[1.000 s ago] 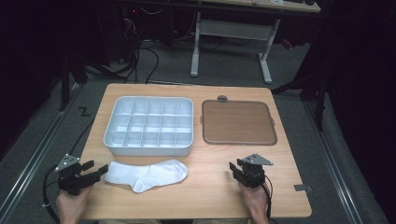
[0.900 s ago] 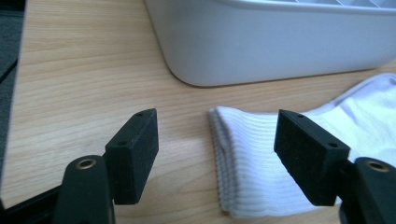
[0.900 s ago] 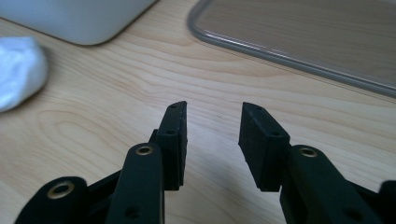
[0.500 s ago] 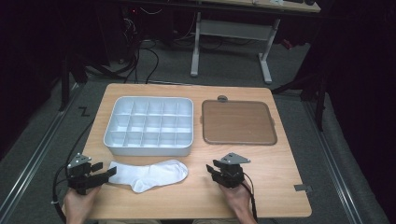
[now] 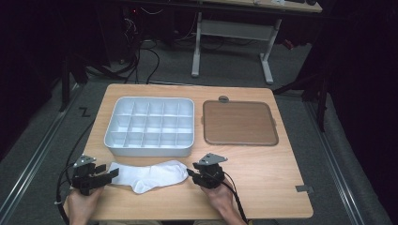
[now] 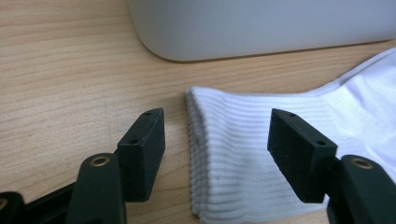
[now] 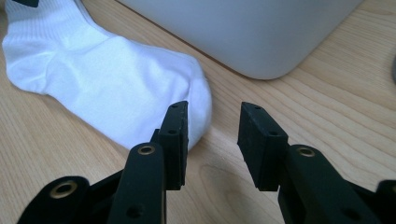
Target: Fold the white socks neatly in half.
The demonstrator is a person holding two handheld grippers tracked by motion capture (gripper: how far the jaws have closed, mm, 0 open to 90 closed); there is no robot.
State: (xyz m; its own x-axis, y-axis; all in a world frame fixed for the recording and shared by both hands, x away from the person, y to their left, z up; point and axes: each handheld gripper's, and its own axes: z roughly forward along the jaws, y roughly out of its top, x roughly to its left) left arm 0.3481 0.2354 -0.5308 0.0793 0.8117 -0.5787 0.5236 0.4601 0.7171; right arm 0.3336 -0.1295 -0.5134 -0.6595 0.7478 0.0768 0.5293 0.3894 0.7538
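My left claw [image 6: 215, 154], jaws just narrowing yet unclenched, straddles the white sock [image 5: 148, 174] at its cuff; my right claw [image 7: 210, 140], half-open, has slid up beside its toe: both ends nearly gripped.

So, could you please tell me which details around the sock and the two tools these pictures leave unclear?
- Sock: in the left gripper view its toe end is cut off by the right edge.
- Left tool: in the high view its body hides whether the pads touch the cuff.
- Right tool: whether a pad touches the toe is unclear.
- Organiser tray: compartment contents too small to tell in the high view.
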